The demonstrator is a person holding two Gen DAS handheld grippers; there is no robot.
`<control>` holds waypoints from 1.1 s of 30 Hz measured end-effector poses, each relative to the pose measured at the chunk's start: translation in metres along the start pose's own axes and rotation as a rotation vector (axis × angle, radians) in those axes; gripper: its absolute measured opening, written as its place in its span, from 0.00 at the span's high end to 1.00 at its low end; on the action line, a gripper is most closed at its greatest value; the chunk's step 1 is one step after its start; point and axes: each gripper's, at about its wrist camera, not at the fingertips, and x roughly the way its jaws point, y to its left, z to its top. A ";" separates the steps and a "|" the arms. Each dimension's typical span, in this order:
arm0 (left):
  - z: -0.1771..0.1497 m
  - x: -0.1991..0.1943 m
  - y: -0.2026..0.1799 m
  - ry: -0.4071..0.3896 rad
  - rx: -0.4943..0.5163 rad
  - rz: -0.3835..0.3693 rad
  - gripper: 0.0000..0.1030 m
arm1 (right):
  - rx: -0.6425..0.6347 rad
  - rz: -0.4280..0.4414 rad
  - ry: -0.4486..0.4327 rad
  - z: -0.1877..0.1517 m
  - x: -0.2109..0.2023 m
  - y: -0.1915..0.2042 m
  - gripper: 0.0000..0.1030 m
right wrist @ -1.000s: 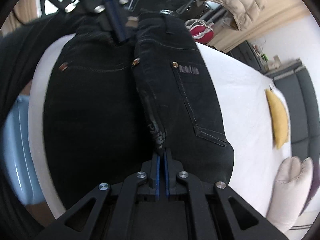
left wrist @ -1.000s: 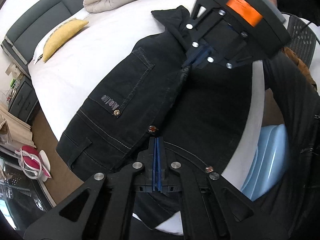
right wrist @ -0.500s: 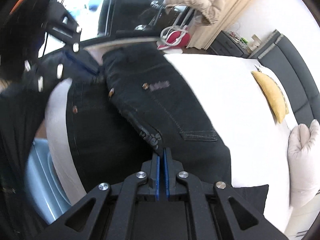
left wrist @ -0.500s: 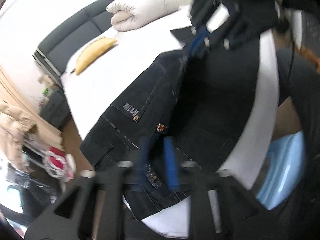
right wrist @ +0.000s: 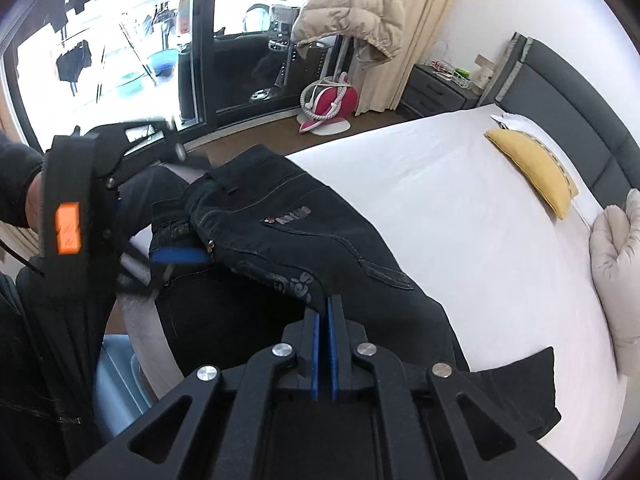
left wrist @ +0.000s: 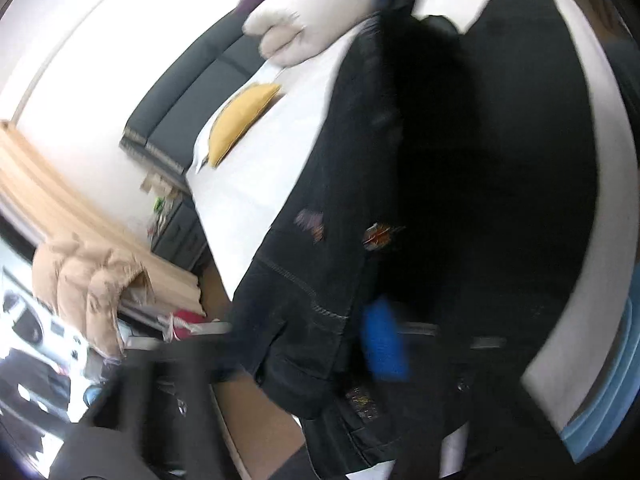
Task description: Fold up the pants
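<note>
Black jeans (right wrist: 304, 236) lie on the white bed (right wrist: 460, 208), one half lifted and folded over the other. My right gripper (right wrist: 323, 308) is shut on the fold of the jeans near the crotch seam. My left gripper (right wrist: 176, 254) shows in the right wrist view at the waistband end, its blue pads spread apart with waistband cloth between them. In the blurred left wrist view the jeans (left wrist: 460, 200) fill the frame and one blue pad (left wrist: 382, 338) shows beside the waistband.
A yellow pillow (right wrist: 532, 168) and a rolled white duvet (right wrist: 616, 256) lie near the grey headboard (right wrist: 568, 92). A light blue tub (right wrist: 116, 384) stands by the bed's edge. A red steamer (right wrist: 328, 104), a beige jacket (right wrist: 352, 8) and a window are beyond.
Both grippers have lifted and swung the jeans' upper half across the bed. The left gripper's pads, shut a second ago, have come apart. The left view has become blurred.
</note>
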 end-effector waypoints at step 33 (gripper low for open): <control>-0.060 -0.002 -0.001 -0.036 0.295 -0.402 0.96 | -0.458 -0.230 0.268 -0.083 0.058 0.139 0.95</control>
